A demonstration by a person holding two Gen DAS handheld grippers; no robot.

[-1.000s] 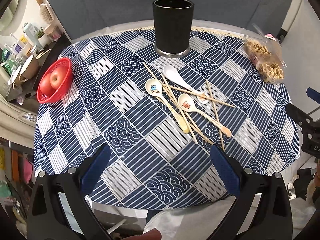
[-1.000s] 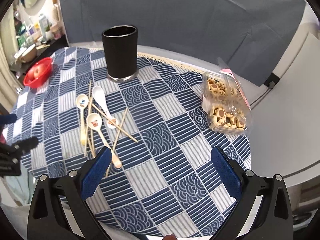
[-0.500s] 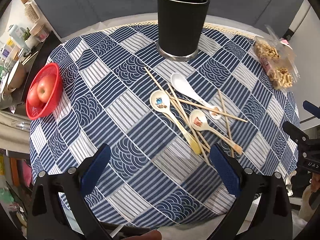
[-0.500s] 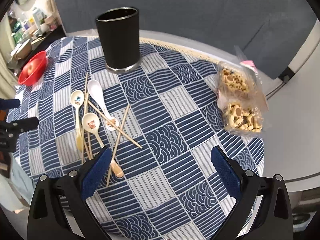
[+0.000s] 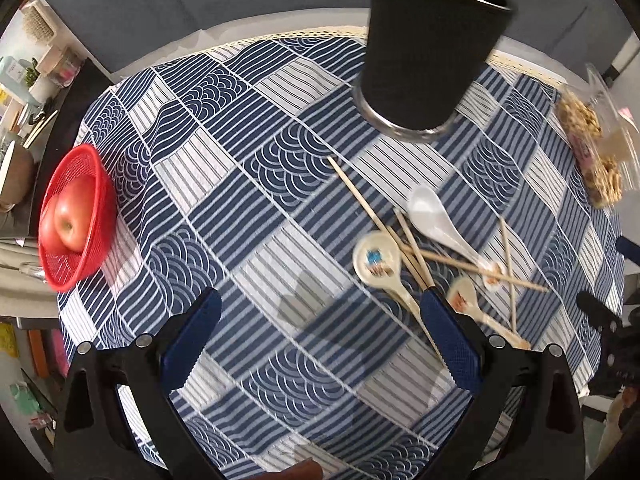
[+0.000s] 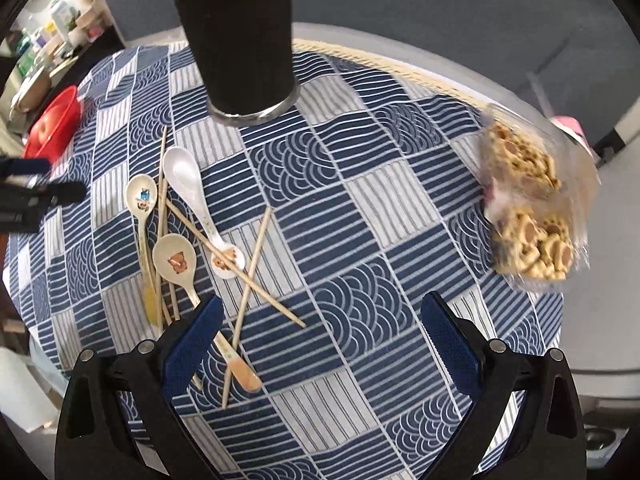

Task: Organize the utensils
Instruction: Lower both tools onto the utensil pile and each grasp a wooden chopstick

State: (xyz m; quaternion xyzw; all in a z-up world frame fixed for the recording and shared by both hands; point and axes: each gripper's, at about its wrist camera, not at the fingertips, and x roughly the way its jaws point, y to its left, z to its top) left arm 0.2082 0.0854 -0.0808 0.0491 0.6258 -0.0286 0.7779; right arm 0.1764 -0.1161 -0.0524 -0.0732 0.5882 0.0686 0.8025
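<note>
We list first a round table under a blue-and-white patterned cloth (image 5: 256, 240), seen from both wrist views. At its far side stands a black cylindrical holder (image 5: 428, 44), upright on a metal base ring, its mouth open; from these angles we cannot see inside it. Nearer to us, well apart from the holder, lies a loose heap of utensils: a plain white spoon (image 6: 188, 184) with a printed handle end, a cream spoon with a blue figure (image 6: 140, 200) in its bowl, a cream spoon with a brown bear (image 6: 176, 260), and several wooden chopsticks (image 6: 256, 256) crossing over and under the spoon handles at mixed angles. All of these rest flat on the cloth. Our left gripper (image 5: 320, 344) hovers above the near cloth with its blue-padded fingers spread wide and nothing between them; its right pad sits in front of the heap's left edge in the picture, contact not discernible. Our right gripper (image 6: 320, 344) is likewise spread and empty, its left pad overlapping the bear spoon's handle in view. At the left rim we note a red mesh basket (image 5: 92, 184) containing a red apple (image 5: 70, 220). At the right rim we note a clear packet of biscuits (image 6: 528, 216), somewhat blurred.
</note>
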